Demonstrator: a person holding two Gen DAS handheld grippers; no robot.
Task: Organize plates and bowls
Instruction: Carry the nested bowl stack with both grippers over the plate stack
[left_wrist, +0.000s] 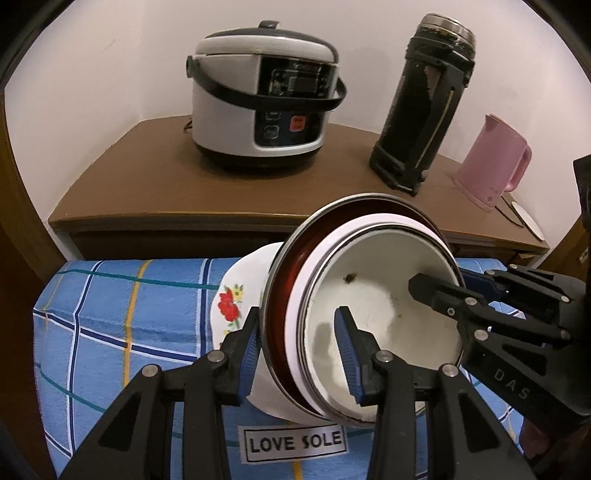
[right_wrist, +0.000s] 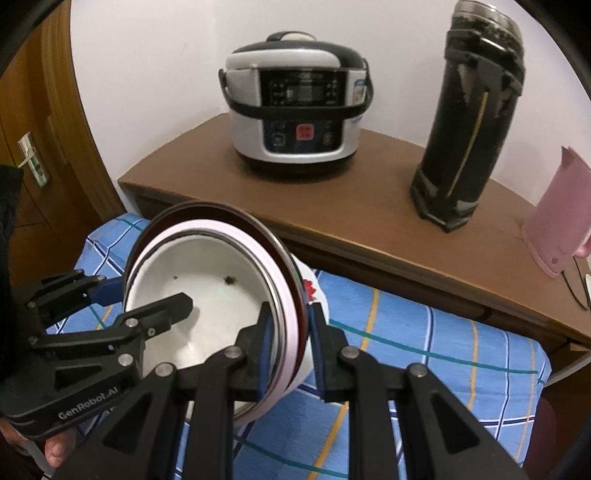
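Observation:
A nested stack of bowls is held tilted above a blue checked cloth (left_wrist: 122, 317): a white enamel bowl (left_wrist: 373, 306) inside a dark red metal-rimmed bowl (left_wrist: 284, 295), with a white floral bowl (left_wrist: 236, 299) outermost. My left gripper (left_wrist: 299, 354) is shut on the stack's near-left rim, one finger inside, one outside. My right gripper (right_wrist: 290, 347) is shut on the opposite rim. The white bowl (right_wrist: 218, 291) and red rim (right_wrist: 258, 229) show in the right wrist view. Each gripper appears in the other's view.
A brown wooden cabinet (left_wrist: 155, 184) behind the cloth carries a rice cooker (left_wrist: 262, 96), a tall black thermos (left_wrist: 421, 103) and a pink kettle (left_wrist: 491, 162). A wooden door (right_wrist: 33, 147) stands at the left. The cloth carries a "LOVE SOLE" label (left_wrist: 293, 441).

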